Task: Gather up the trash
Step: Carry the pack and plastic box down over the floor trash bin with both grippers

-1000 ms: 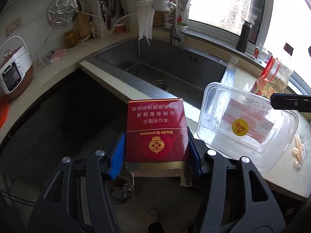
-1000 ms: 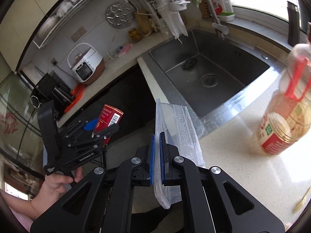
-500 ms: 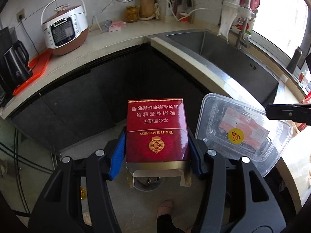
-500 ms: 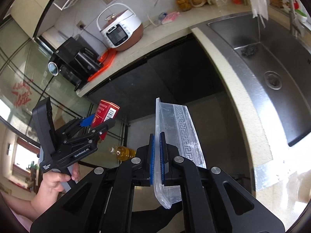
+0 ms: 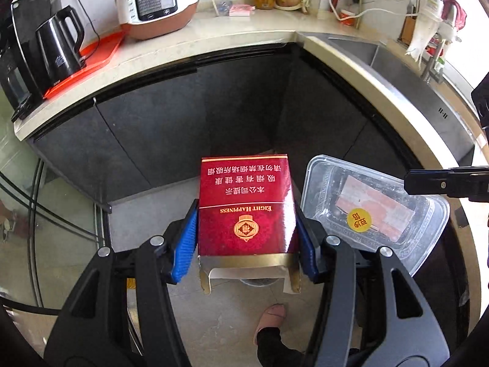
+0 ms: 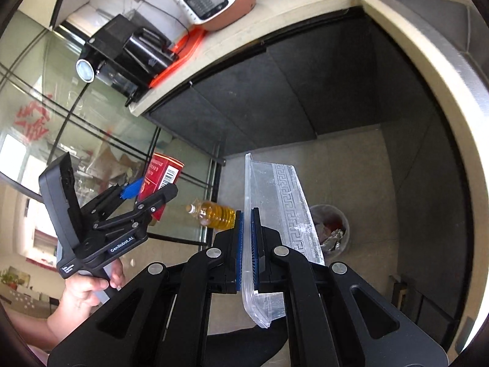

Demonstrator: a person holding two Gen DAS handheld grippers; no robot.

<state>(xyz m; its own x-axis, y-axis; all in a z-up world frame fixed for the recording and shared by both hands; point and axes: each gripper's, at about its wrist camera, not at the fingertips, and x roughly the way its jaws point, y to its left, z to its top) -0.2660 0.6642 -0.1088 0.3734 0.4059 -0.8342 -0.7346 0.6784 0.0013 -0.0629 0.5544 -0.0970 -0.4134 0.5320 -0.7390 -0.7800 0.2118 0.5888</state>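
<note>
The left tongs (image 5: 246, 238) squeeze a red cardboard cigarette box (image 5: 246, 205) between their blue pads. The right tongs (image 6: 247, 244) pinch the thin wall of a clear plastic food tub (image 6: 281, 211) (it has a yellow sticker). Both are held up over the floor. Below stands a round trash bin (image 6: 333, 229), near a yellow oil bottle (image 6: 214, 214). A beige stone counter (image 5: 189, 39) curves behind.

Black tool (image 6: 247, 244) with blue pads (image 6: 239, 244), silver screws, bare hand (image 6: 82, 290).

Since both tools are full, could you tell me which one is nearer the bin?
Right, I think. The right tool hangs just left of the bin; the left tool sits farther left.
</note>
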